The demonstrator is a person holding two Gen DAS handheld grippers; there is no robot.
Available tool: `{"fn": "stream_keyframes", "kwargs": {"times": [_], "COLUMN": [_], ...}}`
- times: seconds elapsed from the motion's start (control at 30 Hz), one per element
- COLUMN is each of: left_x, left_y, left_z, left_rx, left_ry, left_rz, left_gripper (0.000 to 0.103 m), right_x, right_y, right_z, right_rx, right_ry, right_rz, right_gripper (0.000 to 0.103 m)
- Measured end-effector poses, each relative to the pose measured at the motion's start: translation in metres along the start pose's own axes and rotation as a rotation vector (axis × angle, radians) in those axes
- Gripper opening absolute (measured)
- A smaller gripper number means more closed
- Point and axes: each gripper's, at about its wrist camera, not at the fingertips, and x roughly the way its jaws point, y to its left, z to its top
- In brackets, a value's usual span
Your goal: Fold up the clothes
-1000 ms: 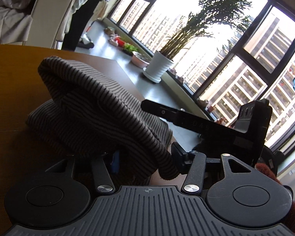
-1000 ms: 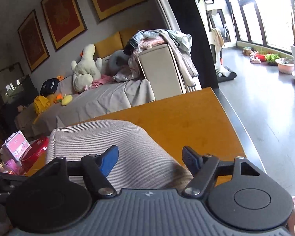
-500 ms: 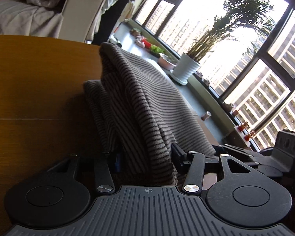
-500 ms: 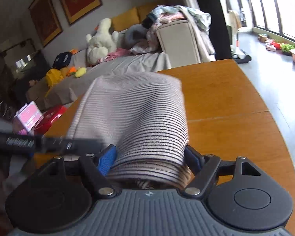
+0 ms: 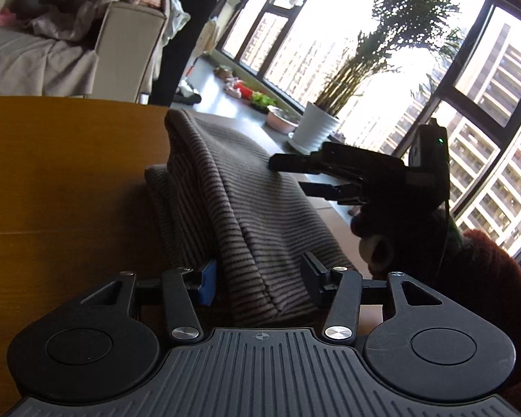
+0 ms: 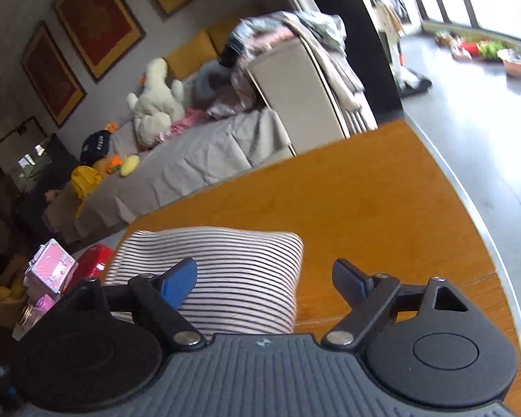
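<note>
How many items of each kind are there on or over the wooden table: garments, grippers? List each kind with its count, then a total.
Garments: 1, the striped garment lying on the wooden table
Grippers: 2, the left gripper and the right gripper
Total: 3

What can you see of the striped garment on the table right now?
The striped garment looks like a soft ribbed knit with thin dark stripes on a pale ground. It lies folded in layers on the wooden table, one fold ridged up. Its near end sits between the left tongs; whether they pinch it is unclear. The right tongs are open, one finger over the cloth.
</note>
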Motion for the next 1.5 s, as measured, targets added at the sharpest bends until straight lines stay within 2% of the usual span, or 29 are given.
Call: {"fn": "stream_keyframes", "kwargs": {"times": [0.03,0.07,0.13,0.17,0.2,0.27,0.33,0.43,0.5,0.57,0.67,0.73,0.83,0.93,1.07,1.13,1.17,1.23,1.37,1.47,1.5], "left_x": [0.005,0.009,0.008,0.008,0.008,0.009,0.009,0.009,0.008,0.008,0.008,0.008,0.006,0.002,-0.015,-0.03,-0.034,-0.044,-0.029,-0.001,0.012], "left_y": [0.0,0.0,0.0,0.001,0.003,0.003,0.001,-0.003,-0.004,-0.003,-0.003,-0.003,-0.003,-0.002,0.007,0.011,0.012,0.015,0.002,-0.009,-0.007], "left_z": [-0.003,-0.006,-0.007,-0.009,-0.01,-0.01,-0.01,-0.011,-0.012,-0.011,-0.01,-0.01,-0.011,-0.01,-0.001,0.005,0.011,0.023,0.056,0.075,0.078], "left_rx": [0.004,0.009,0.023,0.021,0.019,0.024,0.029,0.037,0.042,0.042,0.042,0.042,0.038,0.029,-0.006,-0.016,-0.021,-0.033,0.024,0.085,0.091], "left_ry": [0.009,0.018,0.018,0.021,0.024,0.022,0.017,0.014,0.017,0.018,0.02,0.02,0.018,0.014,-0.005,-0.047,-0.07,-0.116,-0.173,-0.178,-0.16], "left_rz": [0.01,0.021,0.027,0.024,0.021,0.018,0.022,0.035,0.036,0.036,0.035,0.035,0.038,0.042,-0.003,0.0,-0.005,-0.015,-0.029,-0.001,0.038], "left_gripper": [0.052,0.052,0.052,0.052,0.052,0.052,0.052,0.052,0.052,0.052,0.052,0.052,0.052,0.052,0.053,0.055,0.055,0.055,0.054,0.054,0.054], "right_x": [0.013,0.015,0.006,-0.001,-0.005,0.002,0.013,0.017,0.008,-0.001,-0.02,-0.022,0.0,0.024,0.005,-0.016,-0.026,-0.044,-0.06,-0.07,-0.072], "right_y": [-0.005,-0.004,0.009,0.017,0.022,0.026,0.023,0.017,0.031,0.046,0.081,0.102,0.118,0.118,0.116,0.106,0.098,0.082,0.059,0.057,0.057], "right_z": [0.0,0.0,0.002,0.003,0.005,0.006,0.002,-0.004,-0.007,-0.009,-0.015,-0.019,-0.028,-0.043,-0.036,-0.035,-0.034,-0.034,-0.043,-0.062,-0.069], "right_rx": [0.044,0.064,0.02,-0.023,-0.049,-0.077,-0.115,-0.096,-0.167,-0.247,-0.396,-0.47,-0.557,-0.616,-0.562,-0.539,-0.523,-0.479,-0.424,-0.428,-0.431], "right_ry": [0.034,0.035,-0.019,-0.058,-0.073,-0.044,-0.014,-0.03,-0.062,-0.094,-0.124,-0.099,-0.01,0.013,-0.007,-0.05,-0.072,-0.099,-0.082,-0.076,-0.066], "right_rz": [0.012,0.05,0.131,0.154,0.151,0.071,-0.01,-0.014,-0.051,-0.076,0.011,0.061,0.036,-0.005,0.006,0.005,0.001,-0.018,-0.056,-0.035,-0.028], "right_gripper": [0.082,0.056,0.051,0.044,0.041,0.039,0.04,0.045,0.05,0.05,0.05,0.05,0.05,0.05,0.051,0.059,0.067,0.07,0.07,0.07,0.07]}}
